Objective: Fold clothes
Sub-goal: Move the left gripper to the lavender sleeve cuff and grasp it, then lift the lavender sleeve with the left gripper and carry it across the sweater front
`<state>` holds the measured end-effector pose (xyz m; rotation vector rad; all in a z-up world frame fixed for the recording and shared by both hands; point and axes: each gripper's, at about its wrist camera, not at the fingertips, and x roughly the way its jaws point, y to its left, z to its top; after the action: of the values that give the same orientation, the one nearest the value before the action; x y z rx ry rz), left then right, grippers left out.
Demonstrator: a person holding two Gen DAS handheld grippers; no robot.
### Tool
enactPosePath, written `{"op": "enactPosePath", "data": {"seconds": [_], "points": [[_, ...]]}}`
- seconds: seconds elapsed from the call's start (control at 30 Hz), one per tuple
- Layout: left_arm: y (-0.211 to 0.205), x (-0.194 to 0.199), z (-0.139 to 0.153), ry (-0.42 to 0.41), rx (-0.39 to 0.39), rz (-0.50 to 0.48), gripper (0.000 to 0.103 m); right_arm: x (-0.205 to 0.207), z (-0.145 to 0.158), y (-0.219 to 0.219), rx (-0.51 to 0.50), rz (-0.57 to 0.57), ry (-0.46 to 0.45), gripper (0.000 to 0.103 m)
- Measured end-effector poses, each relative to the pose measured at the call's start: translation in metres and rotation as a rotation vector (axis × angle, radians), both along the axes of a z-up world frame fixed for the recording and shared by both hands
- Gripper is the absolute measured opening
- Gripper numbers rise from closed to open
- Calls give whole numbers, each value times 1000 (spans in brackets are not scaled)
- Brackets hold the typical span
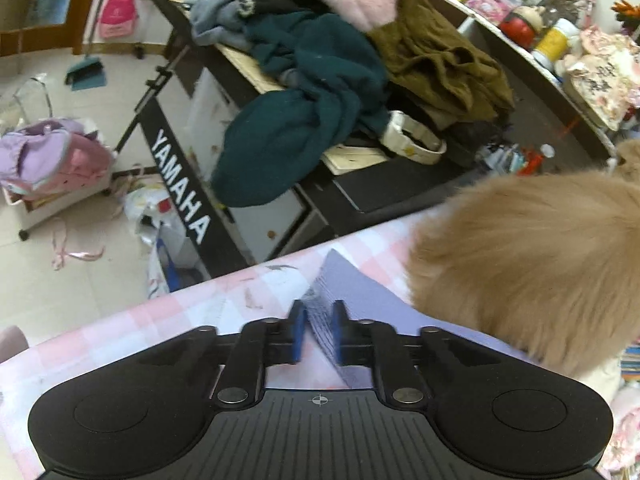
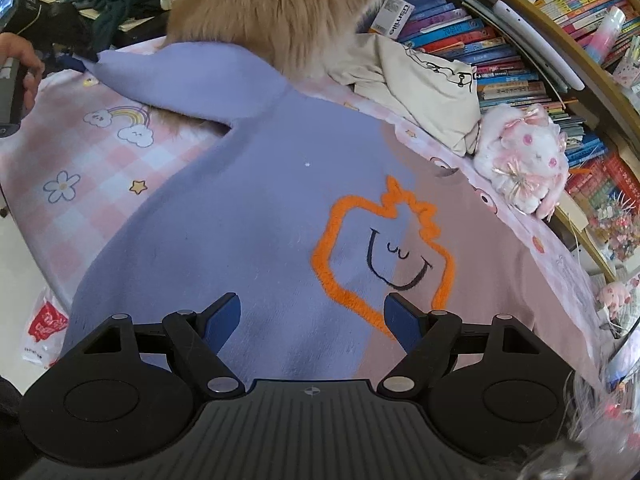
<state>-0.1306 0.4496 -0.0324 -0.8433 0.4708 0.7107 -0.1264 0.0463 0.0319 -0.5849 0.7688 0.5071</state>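
A lilac and dusty-pink sweater (image 2: 248, 216) with an orange outlined smiling figure lies spread on the pink checked bedsheet (image 2: 80, 168). My left gripper (image 1: 318, 324) is shut on the ribbed cuff of its lilac sleeve (image 1: 352, 280), which stretches out to the far left in the right wrist view (image 2: 168, 76). My right gripper (image 2: 312, 316) is open and empty, just above the sweater's body near the orange figure. A fluffy tan animal (image 2: 280, 8) sits on the sweater's far part, beside the sleeve (image 1: 532, 256).
A Yamaha keyboard (image 1: 180, 188) piled with clothes (image 1: 320, 96) stands beyond the bed edge. A cream garment (image 2: 424, 80), a white plush toy (image 2: 524, 156) and a bookshelf (image 2: 520, 48) line the bed's right side. Bags lie on the floor (image 1: 60, 280).
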Motion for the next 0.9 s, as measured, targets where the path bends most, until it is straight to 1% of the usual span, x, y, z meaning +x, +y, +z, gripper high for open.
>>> {"op": "enactPosePath", "data": {"seconds": [0.13,0.23,0.37,0.47,0.57,0.77,0.9], "points": [[3,-3,-1,-12,-29,17,3,3,0,-3,6,-20,6,77],[2,-10,6,-89,-68,33,3,3,0,-4,9,-24,10,77],[-8,-10,30,-192,-34,-21,3,3,-1,-4,14,-22,16,77],[-19,-5,49,-235,-2,-82,3,2,-2,-3,16,-12,19,77],[-30,2,63,-263,20,-140,3,1,-3,-4,19,-11,23,77],[-54,15,84,-308,24,-221,3,2,-2,-13,33,-34,26,77],[-71,19,98,-335,54,-271,3,9,-1,-17,57,-32,27,77]]}}
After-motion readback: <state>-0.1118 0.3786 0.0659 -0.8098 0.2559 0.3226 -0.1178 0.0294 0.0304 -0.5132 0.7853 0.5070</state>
